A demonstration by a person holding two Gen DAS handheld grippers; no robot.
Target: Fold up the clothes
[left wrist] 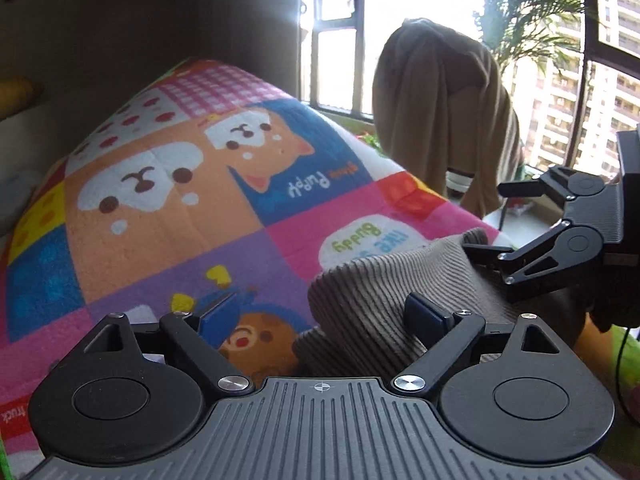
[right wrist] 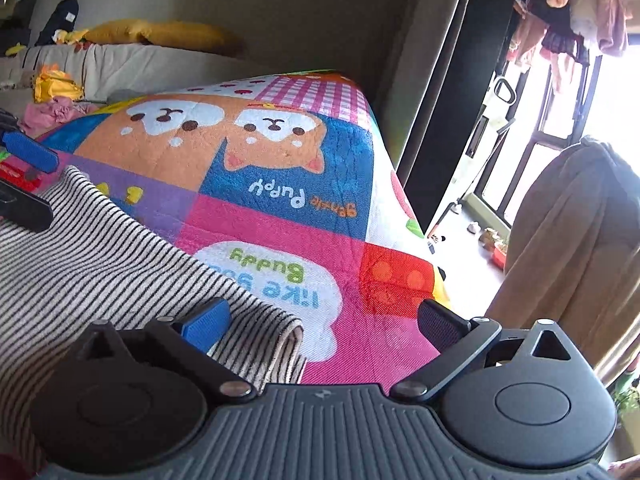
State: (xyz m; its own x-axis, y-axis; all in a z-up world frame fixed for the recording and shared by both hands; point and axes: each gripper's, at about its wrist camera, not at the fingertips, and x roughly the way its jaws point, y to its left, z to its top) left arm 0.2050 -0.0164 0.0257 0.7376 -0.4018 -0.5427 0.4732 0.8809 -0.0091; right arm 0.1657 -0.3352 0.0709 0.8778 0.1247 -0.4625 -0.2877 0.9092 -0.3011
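A striped beige garment (left wrist: 384, 292) lies folded on a colourful cartoon quilt (left wrist: 180, 200). My left gripper (left wrist: 320, 312) is open, its jaws wide apart, with the right finger resting on the garment's folded edge. My right gripper (left wrist: 484, 220) shows at the right of the left wrist view, open, its lower finger lying on the garment. In the right wrist view the right gripper (right wrist: 324, 324) is open over the garment's (right wrist: 120, 264) near corner on the quilt (right wrist: 280, 184). The left gripper (right wrist: 24, 180) shows at the far left, open.
A brown cloth (left wrist: 440, 120) hangs over a chair by the window; it also shows in the right wrist view (right wrist: 580, 240). A sofa (right wrist: 120, 64) with yellow cushions and loose clothes stands behind the quilt. Laundry (right wrist: 580, 20) hangs at the balcony.
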